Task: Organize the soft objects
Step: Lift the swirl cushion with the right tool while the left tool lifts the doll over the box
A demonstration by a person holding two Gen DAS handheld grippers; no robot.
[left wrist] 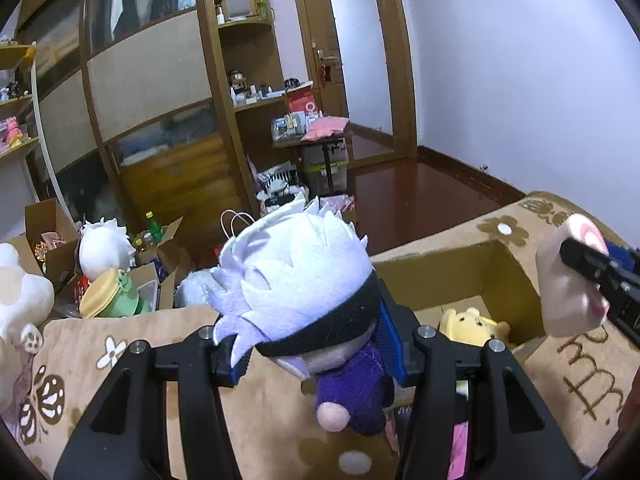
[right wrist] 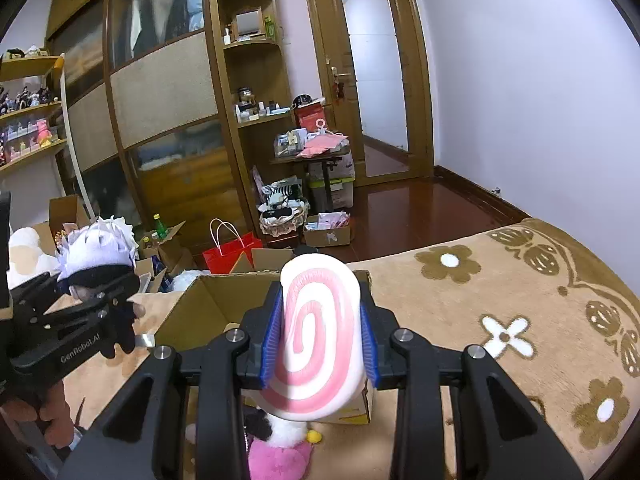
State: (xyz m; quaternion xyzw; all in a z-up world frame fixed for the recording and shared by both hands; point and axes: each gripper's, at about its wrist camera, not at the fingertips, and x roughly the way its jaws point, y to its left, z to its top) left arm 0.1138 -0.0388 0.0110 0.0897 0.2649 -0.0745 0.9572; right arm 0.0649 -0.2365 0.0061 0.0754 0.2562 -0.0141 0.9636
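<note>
My left gripper (left wrist: 316, 354) is shut on a plush doll (left wrist: 304, 280) with white spiky hair, a black blindfold and a purple body, held above the bed. The doll also shows at the left of the right wrist view (right wrist: 96, 256). My right gripper (right wrist: 320, 340) is shut on a pink-and-white swirl roll plush (right wrist: 320, 336), held over an open cardboard box (right wrist: 208, 300). The roll also shows at the right of the left wrist view (left wrist: 568, 276). The box (left wrist: 460, 272) holds a yellow bear plush (left wrist: 472, 322).
The box sits on a tan bed cover (right wrist: 500, 320) with flower patterns. A pink, white and black plush (right wrist: 280, 440) lies below the right gripper. Beyond the bed are cluttered boxes (left wrist: 160, 264), white plushes (left wrist: 104, 244), a red bag (right wrist: 232, 256) and a wooden wardrobe (right wrist: 168, 120).
</note>
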